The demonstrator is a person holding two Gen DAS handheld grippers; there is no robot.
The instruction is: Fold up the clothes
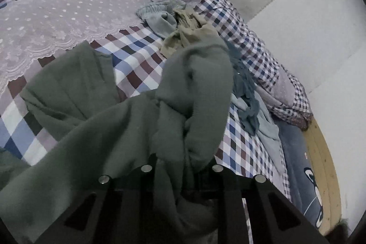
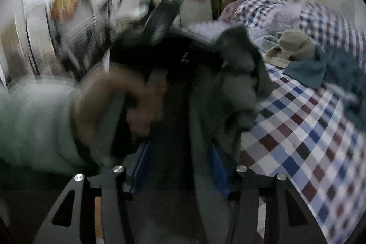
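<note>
A dark green garment [image 1: 128, 129] is draped over my left gripper [image 1: 183, 152], bunched into a thick fold where the jaws meet. The cloth hides the fingertips. Part of it trails left across the checked bed sheet [image 1: 137, 61]. The right wrist view is blurred by motion. There the green garment [image 2: 238, 88] hangs from the black left gripper [image 2: 180, 54], which a person's hand [image 2: 119, 95] holds. My right gripper [image 2: 179, 148] sits just below it. Its blue pads [image 2: 141, 164] stand apart, and green cloth runs down through the gap.
A heap of other clothes lies further up the bed: a light grey-blue piece [image 1: 160, 15], a khaki one [image 1: 185, 33] and a teal one [image 1: 247, 93]. A lilac lace cover [image 1: 57, 22] spreads at left. A white wall [image 1: 308, 38] and a wooden bed edge [image 1: 324, 164] bound the right side.
</note>
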